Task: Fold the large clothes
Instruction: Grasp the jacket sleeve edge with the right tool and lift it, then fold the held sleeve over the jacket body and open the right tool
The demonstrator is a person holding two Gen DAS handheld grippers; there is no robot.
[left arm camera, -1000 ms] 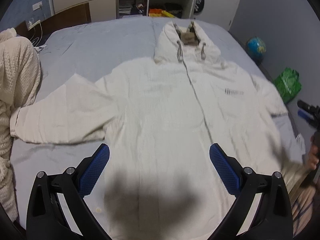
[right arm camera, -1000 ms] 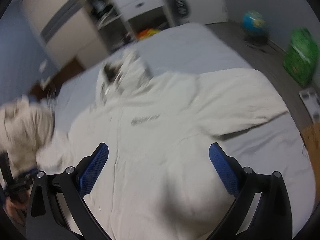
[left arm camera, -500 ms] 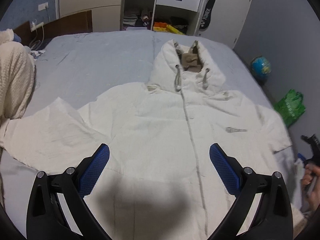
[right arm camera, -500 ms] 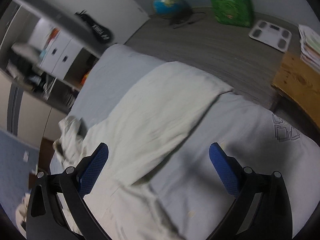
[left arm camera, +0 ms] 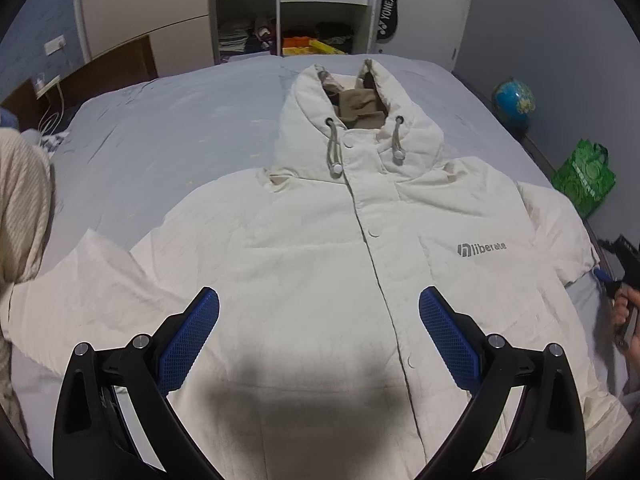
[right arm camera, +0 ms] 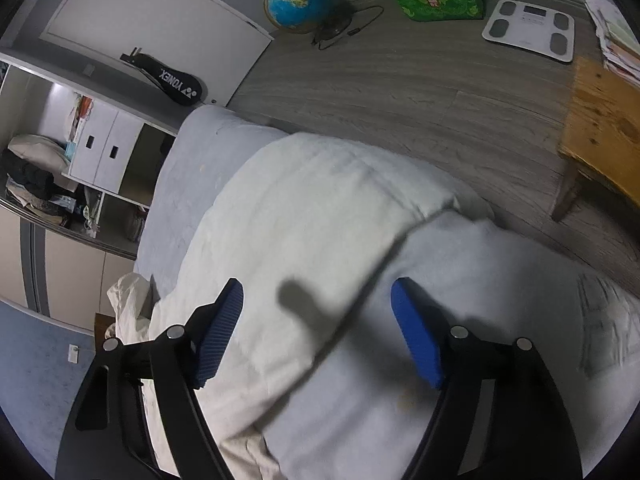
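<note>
Left wrist view: the left gripper (left arm camera: pixel 319 320) hangs over the lower front of a big cream hooded jacket (left arm camera: pixel 320 248), blue fingers (left arm camera: pixel 188 340) spread wide, nothing between them. The jacket lies flat and face up on the light blue bed (left arm camera: pixel 168 128), hood (left arm camera: pixel 360 120) at the far end, both sleeves out to the sides. A knitted cream garment (left arm camera: pixel 22 200) sits at the left edge. A globe (left arm camera: pixel 513 103) and a green bag (left arm camera: pixel 584 176) are on the floor, far right.

Right wrist view: the right gripper (right arm camera: pixel 318 332) is also spread apart and holding nothing, hovering above the jacket's sleeve (right arm camera: pixel 320 200), which reaches to the bed's edge. Beyond it on the wood floor there's a white bathroom scale (right arm camera: pixel 528 30), with a wooden stool (right arm camera: pixel 600 128) on the right.
</note>
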